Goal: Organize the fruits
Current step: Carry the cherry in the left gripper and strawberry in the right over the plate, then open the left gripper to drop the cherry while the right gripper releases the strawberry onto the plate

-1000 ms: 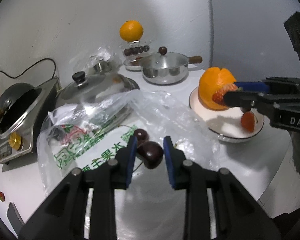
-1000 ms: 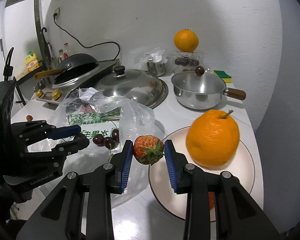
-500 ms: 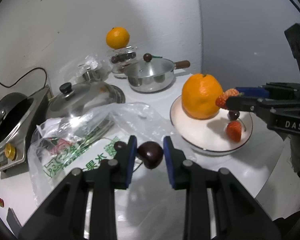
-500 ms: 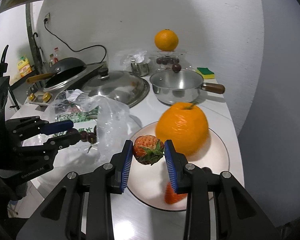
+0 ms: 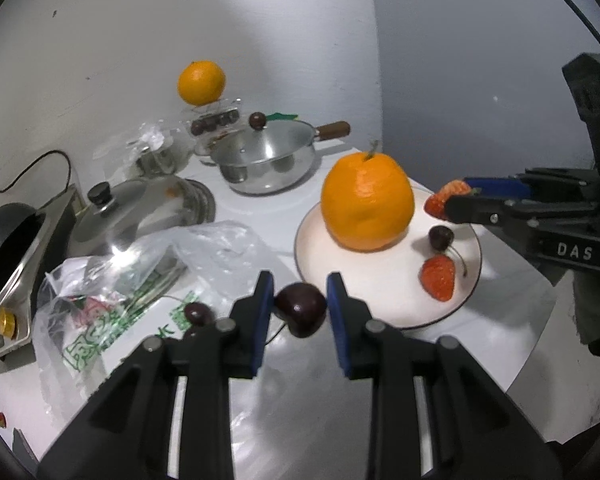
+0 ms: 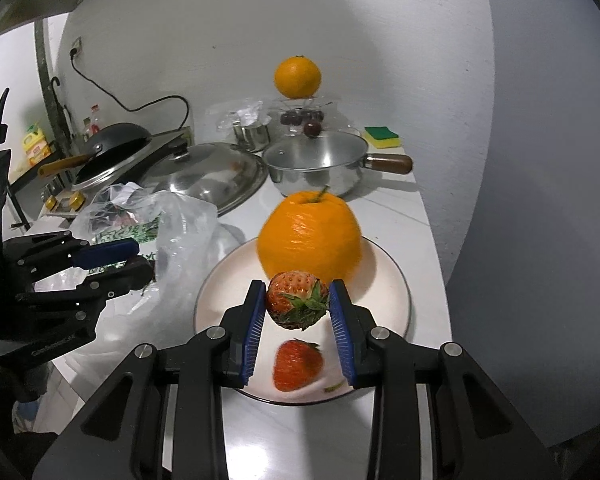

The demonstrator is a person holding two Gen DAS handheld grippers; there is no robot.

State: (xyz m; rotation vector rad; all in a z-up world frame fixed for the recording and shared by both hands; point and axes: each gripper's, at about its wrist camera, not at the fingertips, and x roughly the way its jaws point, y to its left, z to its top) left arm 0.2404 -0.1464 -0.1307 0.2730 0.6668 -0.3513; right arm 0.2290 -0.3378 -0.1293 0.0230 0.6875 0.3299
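The left gripper [image 5: 300,306] is clamped on a cherry [image 5: 301,309] beside the plate's [image 5: 384,296] near edge; the right gripper [image 6: 298,306] pinches a strawberry [image 6: 296,305] above it.

Your left hand-held gripper [image 5: 300,312], carrying its cherry [image 5: 301,309], now sits closer to the plate [image 5: 380,300], away from the plastic bag [image 5: 148,280]. Your right hand-held gripper [image 6: 298,312] now holds its strawberry [image 6: 296,305] over the plate, above a second strawberry [image 6: 298,364], in front of the orange [image 6: 310,236].

orange [image 5: 367,201] on plate [image 5: 384,304], strawberry [image 6: 297,305] above
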